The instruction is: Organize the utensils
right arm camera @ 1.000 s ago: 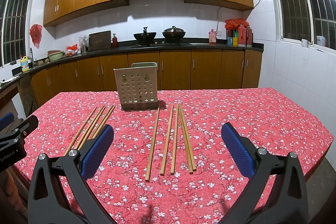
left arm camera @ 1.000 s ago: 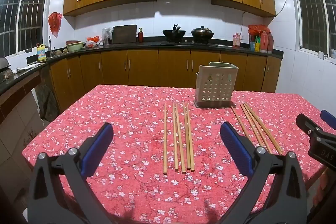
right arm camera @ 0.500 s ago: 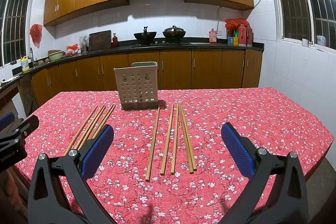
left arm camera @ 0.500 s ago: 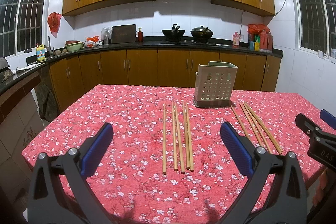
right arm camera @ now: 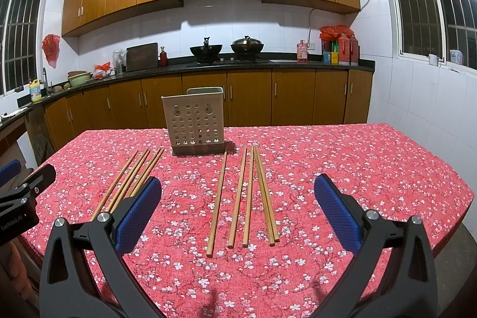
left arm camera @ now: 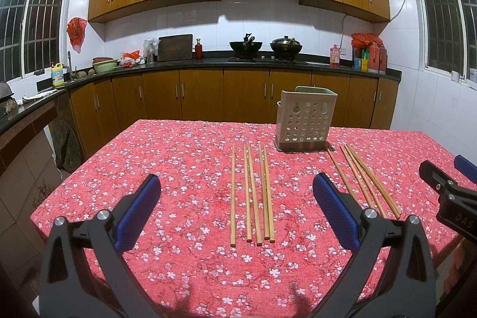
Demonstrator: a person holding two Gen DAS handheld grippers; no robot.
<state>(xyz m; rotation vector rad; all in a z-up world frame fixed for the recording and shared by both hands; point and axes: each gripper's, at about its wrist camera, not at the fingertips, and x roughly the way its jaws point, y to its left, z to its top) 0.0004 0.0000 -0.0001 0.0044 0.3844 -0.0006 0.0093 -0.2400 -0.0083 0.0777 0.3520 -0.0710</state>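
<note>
Several wooden chopsticks (left arm camera: pixel 253 192) lie side by side on the red flowered tablecloth, left of a beige perforated utensil holder (left arm camera: pixel 304 121). My left gripper (left arm camera: pixel 235 184) hovers open just before them with nothing between its blue pads. A second group of chopsticks (left arm camera: pixel 360 178) lies right of the holder. In the right wrist view that second group of chopsticks (right arm camera: pixel 247 195) sits straight ahead of my right gripper (right arm camera: pixel 237 184), which is open and empty. The holder (right arm camera: pixel 195 121) stands upright behind, and the first group of chopsticks (right arm camera: pixel 131 181) is at the left.
The table (left arm camera: pixel 149 157) stands in a kitchen with wooden cabinets and a dark counter (left arm camera: pixel 238 63) behind it. The right gripper's black frame (left arm camera: pixel 447 189) shows at the left view's right edge, and the left gripper's frame (right arm camera: pixel 23 195) at the right view's left edge.
</note>
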